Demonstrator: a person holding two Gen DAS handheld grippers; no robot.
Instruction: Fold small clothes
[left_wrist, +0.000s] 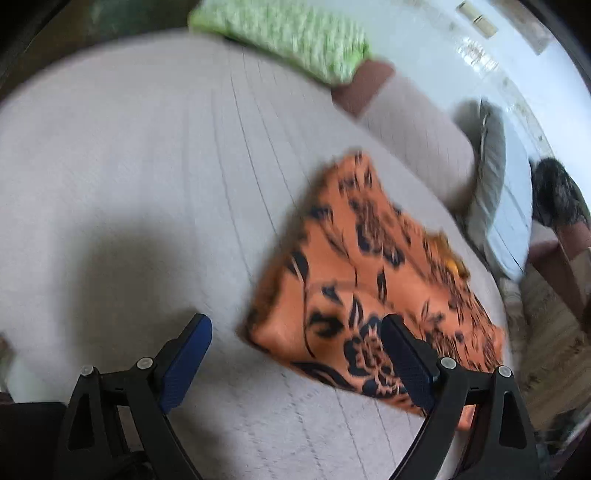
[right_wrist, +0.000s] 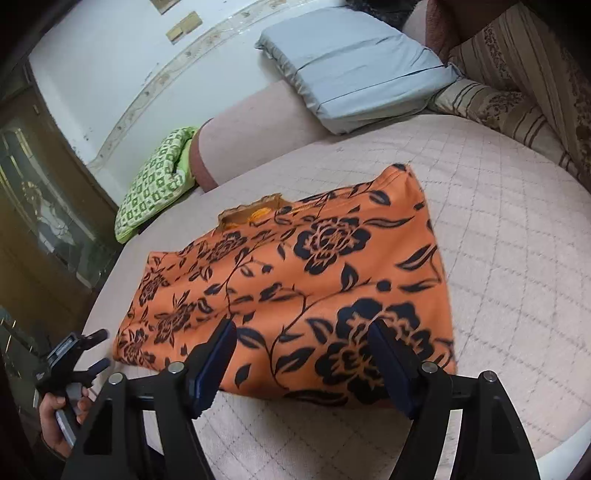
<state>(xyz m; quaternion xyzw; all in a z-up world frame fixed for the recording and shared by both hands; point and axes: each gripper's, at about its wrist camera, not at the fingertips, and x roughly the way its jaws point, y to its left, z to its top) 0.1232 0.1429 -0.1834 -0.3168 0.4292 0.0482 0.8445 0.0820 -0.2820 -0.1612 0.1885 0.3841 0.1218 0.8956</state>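
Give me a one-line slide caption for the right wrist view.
Open right gripper poised over a folded orange floral garment on a quilted bed, left gripper at its corner.

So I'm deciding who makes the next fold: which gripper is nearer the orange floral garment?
Right. The right gripper hangs over the orange floral garment at its near edge; the left gripper sits just off its left corner.

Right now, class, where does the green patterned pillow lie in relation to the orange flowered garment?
In the right wrist view the green patterned pillow lies at the bed's far left edge, beyond the orange flowered garment and left of the grey pillow.
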